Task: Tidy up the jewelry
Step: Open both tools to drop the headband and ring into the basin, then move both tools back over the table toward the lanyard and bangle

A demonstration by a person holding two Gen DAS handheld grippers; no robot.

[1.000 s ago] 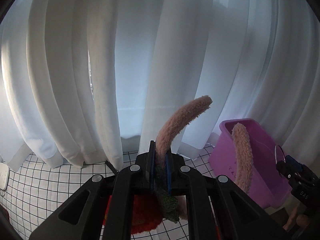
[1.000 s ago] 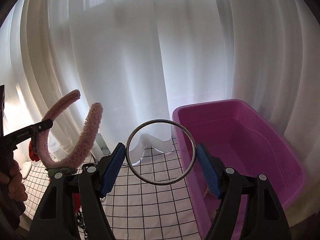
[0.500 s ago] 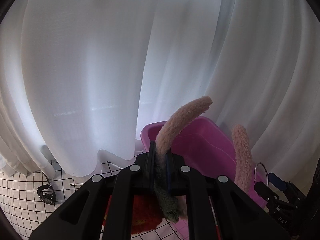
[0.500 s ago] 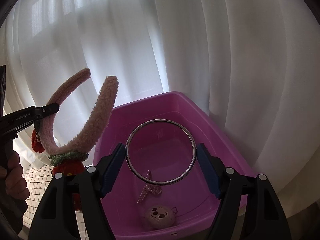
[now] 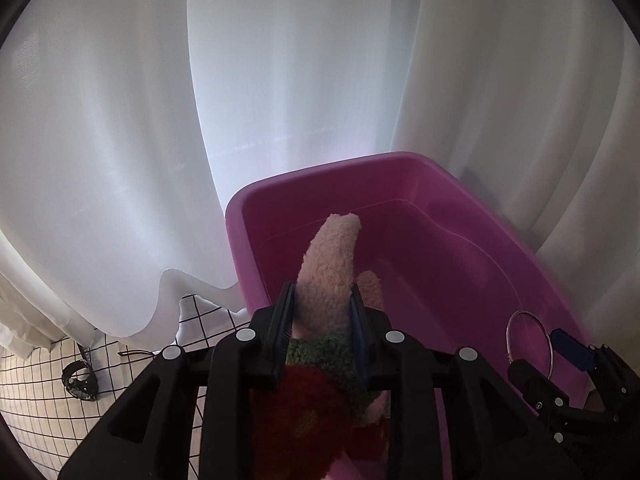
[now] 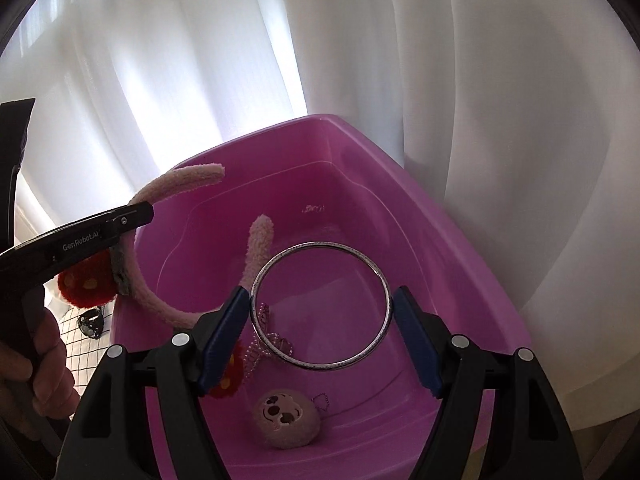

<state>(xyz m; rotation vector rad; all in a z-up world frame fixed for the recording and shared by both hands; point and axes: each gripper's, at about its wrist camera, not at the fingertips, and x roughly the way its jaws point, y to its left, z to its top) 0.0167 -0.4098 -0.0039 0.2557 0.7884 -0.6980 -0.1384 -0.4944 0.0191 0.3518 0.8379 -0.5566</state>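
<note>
My left gripper (image 5: 322, 320) is shut on a fuzzy pink headband (image 5: 329, 268) with red flowers and green trim. It holds the headband over the near left corner of the purple bin (image 5: 460, 248); the headband also shows in the right wrist view (image 6: 176, 188). My right gripper (image 6: 320, 320) is shut on a silver bangle (image 6: 382, 276) and holds it above the bin (image 6: 472, 264). Inside the bin lie a pink bead chain (image 6: 256, 350) and a round pink plush charm (image 6: 286, 416).
White curtains (image 5: 280, 80) hang close behind the bin. A white cloth with a black grid (image 5: 36, 376) covers the table at the left. A small dark bracelet (image 5: 80, 380) lies on it, also visible in the right wrist view (image 6: 91, 322).
Both grippers swung right and came over the purple bin. The headband tilted down toward the bin's inside. The bangle now hangs lower over the bin.
</note>
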